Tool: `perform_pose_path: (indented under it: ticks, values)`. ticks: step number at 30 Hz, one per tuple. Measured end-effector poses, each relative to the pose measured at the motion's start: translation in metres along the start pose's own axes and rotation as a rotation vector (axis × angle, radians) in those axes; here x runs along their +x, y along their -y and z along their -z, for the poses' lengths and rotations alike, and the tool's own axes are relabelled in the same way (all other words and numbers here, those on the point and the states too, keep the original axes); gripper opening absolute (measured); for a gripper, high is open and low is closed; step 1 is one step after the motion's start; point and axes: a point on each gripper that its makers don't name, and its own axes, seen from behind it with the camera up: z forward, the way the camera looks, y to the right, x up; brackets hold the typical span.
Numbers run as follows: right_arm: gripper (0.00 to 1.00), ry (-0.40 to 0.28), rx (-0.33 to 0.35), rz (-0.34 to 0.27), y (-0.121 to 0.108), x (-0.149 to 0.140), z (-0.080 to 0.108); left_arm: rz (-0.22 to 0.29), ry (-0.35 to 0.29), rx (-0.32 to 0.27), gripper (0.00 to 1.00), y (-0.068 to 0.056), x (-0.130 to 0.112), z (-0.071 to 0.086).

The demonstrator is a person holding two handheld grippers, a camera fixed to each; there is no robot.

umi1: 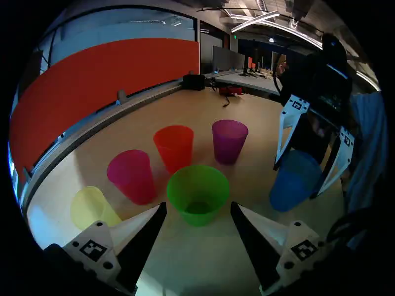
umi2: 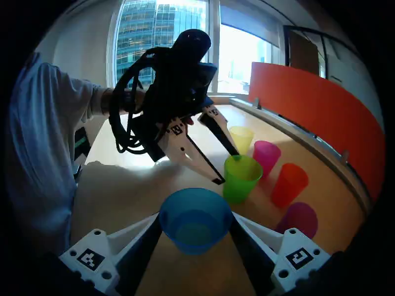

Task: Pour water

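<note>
Wooden, perhaps, table (umi1: 197,106); blue cup (umi1: 294,180); orange partition (umi1: 98,79).

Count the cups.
6: yellow, pink, orange and purple in an arc; green nearest the left gripper; blue cup held in the right gripper. None seems hidden.

In the left gripper view the green cup (umi1: 198,195) is translucent, with a magenta cup (umi1: 132,176) and a yellow cup (umi1: 91,207) to its left. A red-orange cup (umi1: 174,147) and a purple cup (umi1: 229,141) are behind it and a blue cup (umi1: 295,180) to its right, all on a pale tan desk (umi1: 197,108). The left tongs (umi1: 198,204) and right tongs (umi2: 196,217) are white with black inner faces and black-and-white square markers; beyond the green cup the partition (umi1: 108,74) is orange-red.
</note>
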Motion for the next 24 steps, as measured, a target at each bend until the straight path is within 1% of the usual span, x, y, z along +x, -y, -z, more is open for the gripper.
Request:
perform_pose_path:
  ticks: [10, 15, 21, 23, 24]
  values:
    - [0.92, -0.022, -0.023, 0.0, -0.002, 0.006, 0.015, -0.008, 0.007, -0.006, 0.96, -0.001, 0.008, -0.012]
    - [0.92, -0.028, -0.027, -0.002, -0.002, 0.007, 0.019, -0.021, 0.014, -0.004, 0.96, -0.002, 0.008, -0.017]
    - [0.92, -0.031, -0.036, -0.006, -0.003, 0.007, 0.02, -0.029, 0.016, 0.0, 0.96, -0.002, 0.011, -0.019]
    - [0.92, -0.033, -0.038, -0.009, -0.003, 0.007, 0.021, -0.028, 0.016, 0.004, 0.94, -0.001, 0.012, -0.019]
    - [0.92, -0.033, -0.038, -0.01, -0.003, 0.007, 0.021, -0.028, 0.016, 0.006, 0.9, 0.0, 0.012, -0.02]
